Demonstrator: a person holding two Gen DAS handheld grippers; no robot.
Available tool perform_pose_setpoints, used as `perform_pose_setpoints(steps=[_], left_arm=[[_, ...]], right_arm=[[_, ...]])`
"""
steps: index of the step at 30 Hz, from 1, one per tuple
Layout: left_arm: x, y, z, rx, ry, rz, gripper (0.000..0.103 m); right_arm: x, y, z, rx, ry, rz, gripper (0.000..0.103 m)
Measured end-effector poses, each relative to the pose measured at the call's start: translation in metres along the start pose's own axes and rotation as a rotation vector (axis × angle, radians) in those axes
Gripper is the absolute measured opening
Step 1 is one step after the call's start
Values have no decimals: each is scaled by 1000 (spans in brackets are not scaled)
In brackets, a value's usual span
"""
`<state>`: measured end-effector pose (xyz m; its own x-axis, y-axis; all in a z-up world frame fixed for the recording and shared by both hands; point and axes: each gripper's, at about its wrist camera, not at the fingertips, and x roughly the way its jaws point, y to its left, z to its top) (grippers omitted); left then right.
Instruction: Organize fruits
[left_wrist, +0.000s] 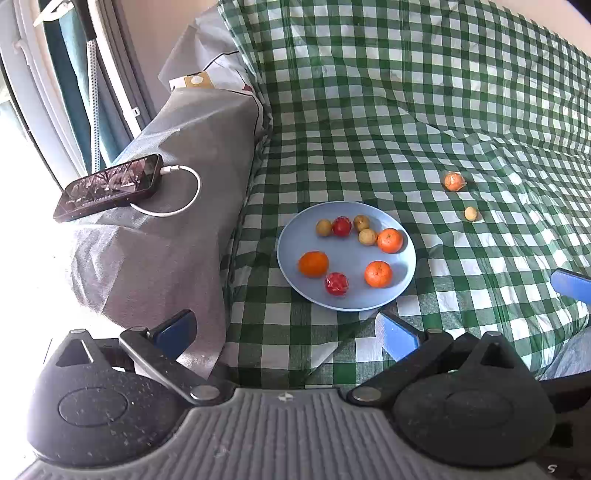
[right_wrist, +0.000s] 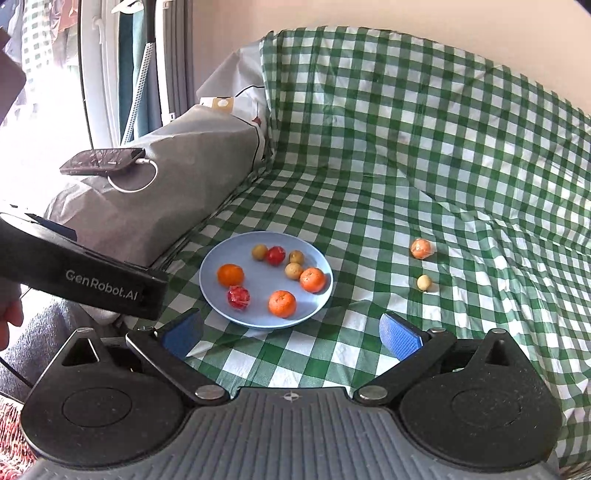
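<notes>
Beyond the blue plate (right_wrist: 216, 295), with both grippers' jaws apart and empty, the right gripper (right_wrist: 291, 334) should straddle the wrapped orange fruit (right_wrist: 421, 248) squarely before closing.

8 fruits (right_wrist: 282, 303) on plate (right_wrist: 212, 291); 2 fruits (right_wrist: 424, 283) lie right of it.

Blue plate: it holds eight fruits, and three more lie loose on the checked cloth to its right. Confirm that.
Not quite. Only two lie loose: a wrapped orange fruit and a small pale fruit. The right wrist view shows it. The blue plate does hold eight.
</notes>
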<state>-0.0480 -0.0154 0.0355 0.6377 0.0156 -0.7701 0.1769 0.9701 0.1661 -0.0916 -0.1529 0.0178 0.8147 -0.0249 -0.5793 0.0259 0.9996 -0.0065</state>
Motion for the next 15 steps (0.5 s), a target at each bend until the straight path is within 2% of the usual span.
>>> perform_pose_setpoints(steps=[15], left_arm=[[13, 2, 1, -2, 30, 0, 103]], right_arm=[[11, -2, -2, 15, 35, 11, 102]])
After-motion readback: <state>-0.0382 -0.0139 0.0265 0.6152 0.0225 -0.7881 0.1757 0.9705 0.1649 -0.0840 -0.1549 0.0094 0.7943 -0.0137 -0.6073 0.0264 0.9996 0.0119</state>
